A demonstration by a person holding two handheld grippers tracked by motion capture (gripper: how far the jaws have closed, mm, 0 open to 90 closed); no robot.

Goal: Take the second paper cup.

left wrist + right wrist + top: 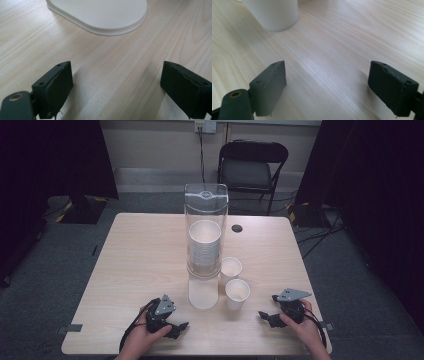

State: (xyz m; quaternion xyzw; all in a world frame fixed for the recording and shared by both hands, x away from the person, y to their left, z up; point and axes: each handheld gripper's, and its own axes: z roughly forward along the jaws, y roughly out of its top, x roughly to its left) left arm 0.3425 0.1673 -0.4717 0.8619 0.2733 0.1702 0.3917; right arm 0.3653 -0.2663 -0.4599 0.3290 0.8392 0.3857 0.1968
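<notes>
In front of me on the light wooden table (145, 255) stands a tall clear plastic cup dispenser (205, 215), upright on a white base (203, 292), and inside its tube sits a stack of nested white paper cups (204, 245), the top one showing an empty mouth. Just to the right of the dispenser stand two loose paper cups, both upright and empty as far as I can see: the farther cup (231, 268) close beside the tube, the nearer cup (237, 293) just in front of it. My left gripper (179, 328) rests low over the near edge of the table, left of the white base, its jaws wide apart with only bare wood between them. My right gripper (267, 308) sits to the right of the nearer cup, jaws likewise spread and holding nothing
</notes>
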